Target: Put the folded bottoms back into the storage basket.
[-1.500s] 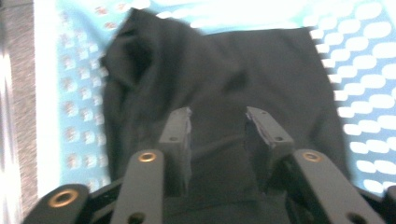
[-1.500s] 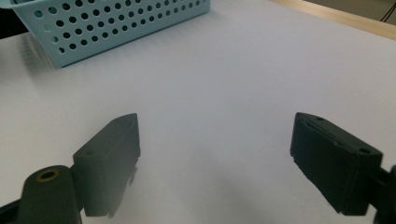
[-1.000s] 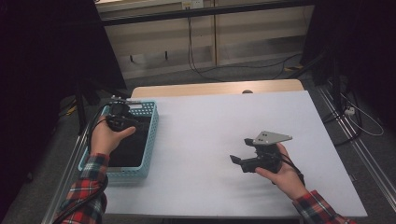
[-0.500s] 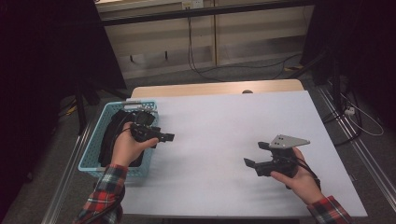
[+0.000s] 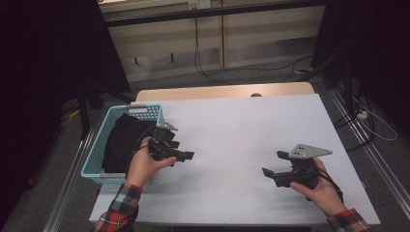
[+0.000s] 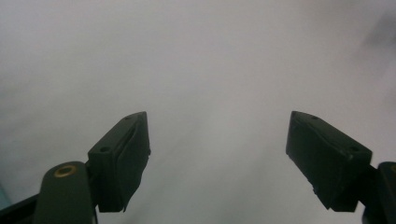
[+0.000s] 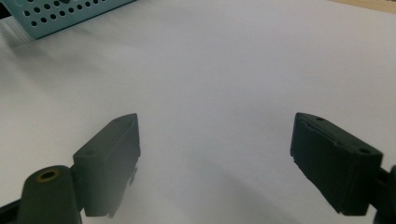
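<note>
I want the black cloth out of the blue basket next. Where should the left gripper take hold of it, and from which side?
Come from above with the left gripper, whose jaws stand open and empty. The black cloth lies crumpled low inside the blue basket, so the walls block a sideways approach. Probably best to pinch a raised fold near its middle.

Turquoise basket [image 5: 96,162], black cloth [image 5: 123,142]
</note>
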The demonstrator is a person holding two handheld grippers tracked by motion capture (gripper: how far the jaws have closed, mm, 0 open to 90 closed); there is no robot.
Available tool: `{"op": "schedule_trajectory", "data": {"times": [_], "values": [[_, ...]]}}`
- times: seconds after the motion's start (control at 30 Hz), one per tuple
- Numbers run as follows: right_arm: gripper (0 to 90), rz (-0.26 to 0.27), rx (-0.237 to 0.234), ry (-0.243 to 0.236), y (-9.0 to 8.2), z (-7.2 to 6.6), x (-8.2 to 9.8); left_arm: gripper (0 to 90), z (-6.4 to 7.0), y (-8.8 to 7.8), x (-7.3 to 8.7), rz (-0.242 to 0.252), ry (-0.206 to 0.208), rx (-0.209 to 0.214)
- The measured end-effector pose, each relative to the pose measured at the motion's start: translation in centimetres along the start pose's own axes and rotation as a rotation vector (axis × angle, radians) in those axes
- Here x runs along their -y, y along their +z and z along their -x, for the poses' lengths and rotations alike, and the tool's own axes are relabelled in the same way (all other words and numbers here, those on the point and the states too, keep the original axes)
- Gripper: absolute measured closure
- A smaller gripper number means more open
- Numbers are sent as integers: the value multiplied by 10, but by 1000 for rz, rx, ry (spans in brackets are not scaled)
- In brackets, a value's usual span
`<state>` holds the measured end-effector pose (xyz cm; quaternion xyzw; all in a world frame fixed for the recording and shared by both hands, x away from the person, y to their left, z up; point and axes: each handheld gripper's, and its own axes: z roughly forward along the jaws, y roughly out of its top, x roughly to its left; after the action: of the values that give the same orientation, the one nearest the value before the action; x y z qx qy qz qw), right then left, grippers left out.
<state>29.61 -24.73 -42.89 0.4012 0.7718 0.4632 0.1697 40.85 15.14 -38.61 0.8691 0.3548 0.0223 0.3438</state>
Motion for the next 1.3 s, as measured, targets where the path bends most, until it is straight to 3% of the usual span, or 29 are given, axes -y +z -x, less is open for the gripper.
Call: {"op": "schedule_trajectory", "data": {"times": [0.8, 1.3], "values": [[152, -43, 24, -15, -14, 2, 18, 175, 14, 12, 41, -6, 70, 56], [151, -59, 39, -20, -21, 5, 25, 157, 17, 4, 59, 1, 87, 74]]}}
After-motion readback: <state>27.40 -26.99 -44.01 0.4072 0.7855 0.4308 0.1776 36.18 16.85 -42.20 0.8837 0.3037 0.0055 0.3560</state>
